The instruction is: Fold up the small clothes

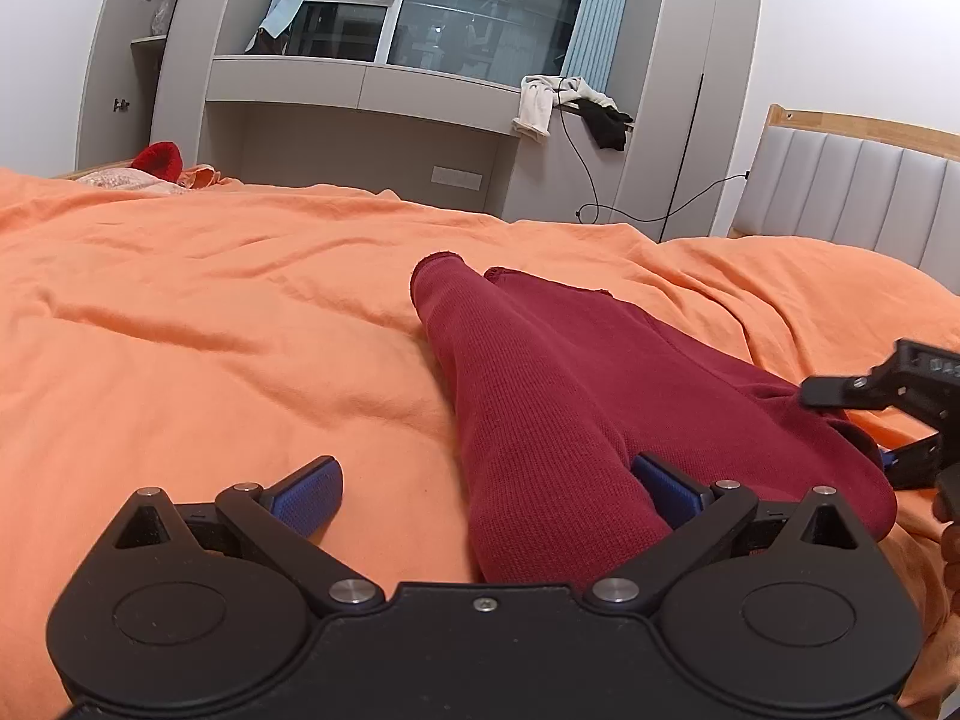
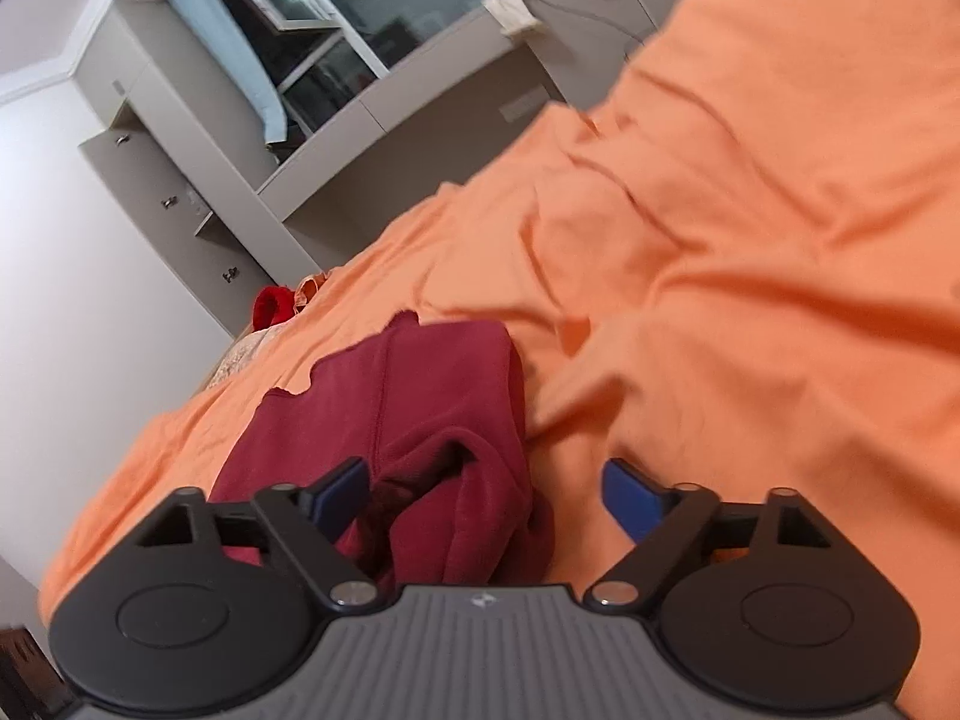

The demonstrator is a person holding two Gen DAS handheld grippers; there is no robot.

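Lying lengthwise on the orange bedsheet (image 1: 210, 324) is a dark red knit garment (image 1: 540, 396), most likely a small pair of trousers: two narrow legs run side by side away from the left wrist camera, their raw-looking cuffs at the far end, one leg resting partly over the other. The fabric has a fine ribbed or waffle texture and is rumpled where it widens at the near end.

The left gripper (image 1: 486, 492) sits low over the sheet with its jaws spread wide. The near end of the garment lies between its blue pads (image 1: 309, 498), and the right-hand pad is just beside or touching the cloth, but nothing is pinched.

From the right wrist view, the garment (image 2: 420, 396) looks bunched at its wide end, with a dark opening where the waistband folds in on itself and a seam running up the middle. The right gripper (image 2: 486, 498) is also spread wide. Its left-hand pad lies against or just beside the crumpled waist, its other pad stands over bare sheet, and it grips nothing. This view is tilted and somewhat blurred.

The right gripper (image 1: 888, 414) also appears at the right edge of the left wrist view, next to the garment's wide end.
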